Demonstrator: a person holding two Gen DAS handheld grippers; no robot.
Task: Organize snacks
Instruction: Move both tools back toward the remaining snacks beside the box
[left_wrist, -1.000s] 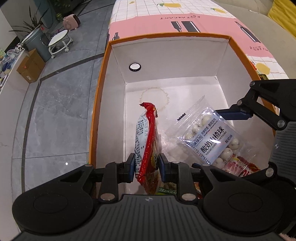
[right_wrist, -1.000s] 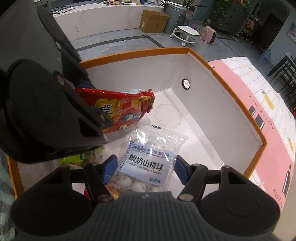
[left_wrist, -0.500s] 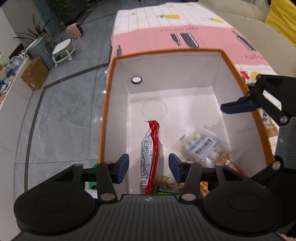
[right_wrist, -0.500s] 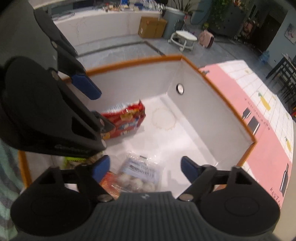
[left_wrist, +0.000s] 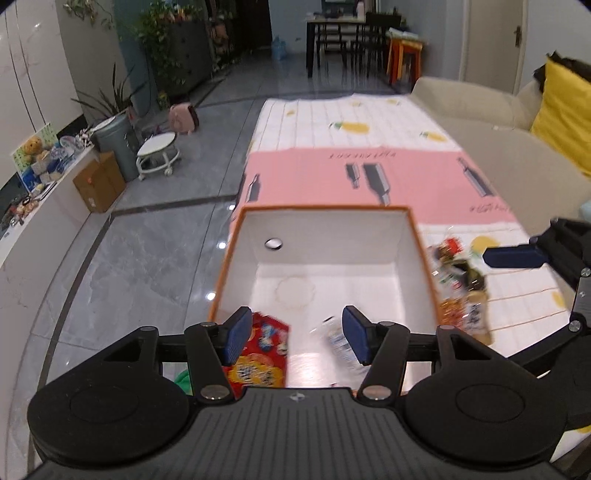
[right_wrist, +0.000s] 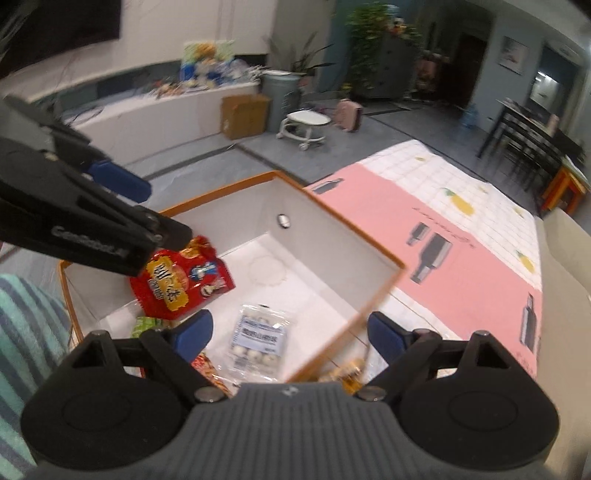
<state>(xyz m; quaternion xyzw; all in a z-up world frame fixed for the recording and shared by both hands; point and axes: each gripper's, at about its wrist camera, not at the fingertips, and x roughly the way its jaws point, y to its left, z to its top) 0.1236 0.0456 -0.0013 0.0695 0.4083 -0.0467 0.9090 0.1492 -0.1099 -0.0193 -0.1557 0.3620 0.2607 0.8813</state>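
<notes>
Now both jaws, just opened and empty, should clear the orange-rimmed white box (right_wrist: 334, 236) before seeking loose snack packets (left_wrist: 461, 295) at three o'clock.

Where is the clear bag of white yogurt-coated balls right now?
Right wrist view: the clear bag lies flat on the box floor, right of the red snack bag.
</notes>
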